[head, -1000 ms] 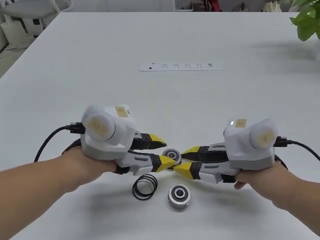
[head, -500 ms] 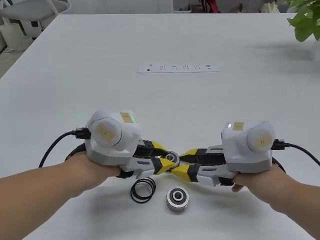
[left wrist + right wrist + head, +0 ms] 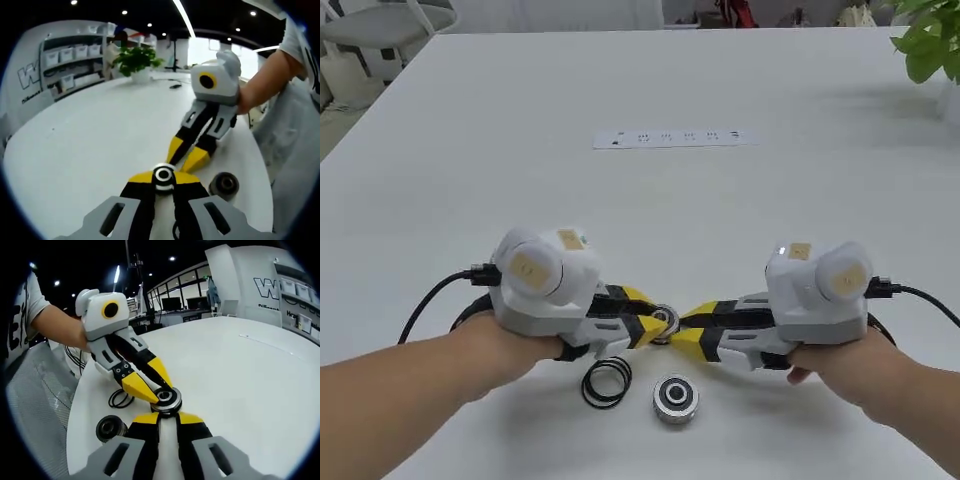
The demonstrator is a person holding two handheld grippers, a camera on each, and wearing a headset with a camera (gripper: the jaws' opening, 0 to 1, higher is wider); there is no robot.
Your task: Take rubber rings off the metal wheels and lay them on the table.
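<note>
Step in hand: pulling a rubber ring off the held wheel [image 3: 663, 320], as we judged. Both tools met at it, just above the table [image 3: 640, 200], in front of the person.
Left gripper [image 3: 648, 318]: clenched on the held wheel, one yellow tip at each side of it. The left gripper view showed this clearly.
Right gripper [image 3: 688, 325]: its tips were at the wheel's rim, opposite the left ones, with the jaws near together. Whether they nipped a ring or only touched the rim, we could not tell.
Loose rings [image 3: 606, 381]: a small black pile lay flat on the table, nearer the person than the left tips, so part of the job looked done.
Spare wheel [image 3: 675, 394]: it lay flat on the table just beside the rings. If rubber was left on it, it was too small to say.
How to do it well: the left should hold by the metal faces w/o covering the rim, so the ring has a free way out. The right should catch only the rubber edge and roll it sideways over the rim; a straight pull may drag the wheel out of the left jaws.
Risk: rubber is elastic and can snap back or jump away, so keep low, approx. over the pile.
After: lay the ring by the others, then check the wheel for more.
</note>
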